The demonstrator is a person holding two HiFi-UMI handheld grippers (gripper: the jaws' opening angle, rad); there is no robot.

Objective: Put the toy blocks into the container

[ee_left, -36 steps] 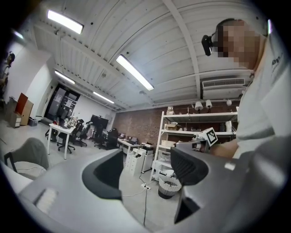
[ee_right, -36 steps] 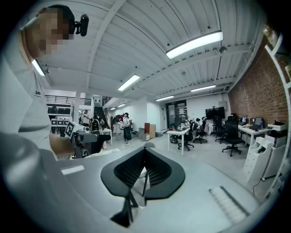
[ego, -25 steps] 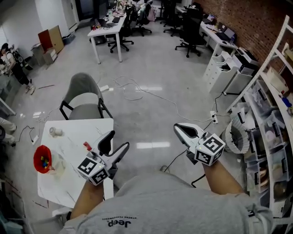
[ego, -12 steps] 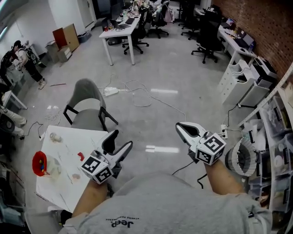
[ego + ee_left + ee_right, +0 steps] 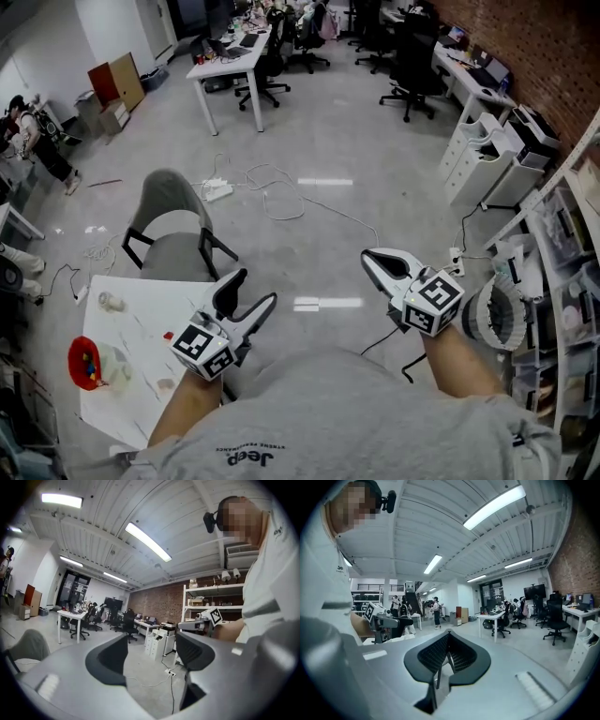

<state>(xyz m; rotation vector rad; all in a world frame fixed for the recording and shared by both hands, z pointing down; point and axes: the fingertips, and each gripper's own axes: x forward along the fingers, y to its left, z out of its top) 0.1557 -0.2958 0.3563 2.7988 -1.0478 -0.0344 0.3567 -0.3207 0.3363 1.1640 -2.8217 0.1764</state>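
**Both grippers idle, aimed away from the table**

The left gripper (image 5: 248, 292), smooth grey plastic with dark ribbed pads, has its jaws spread wide with only open floor between them. The right gripper (image 5: 373, 259) has its ribbed pads pressed together on nothing. Both point toward 12 o'clock over the glossy grey floor, so I judge that no pick is under way. The task's things sit at 8 o'clock on the white flat-topped table (image 5: 127, 323): a round red plastic container (image 5: 75, 345) holds small coloured toy blocks (image 5: 89, 371). One small red toy block (image 5: 170, 335) lies loose at 9 o'clock of the left gripper's marker cube. A grey padded chair (image 5: 173, 220) stands at the table's 12 o'clock.
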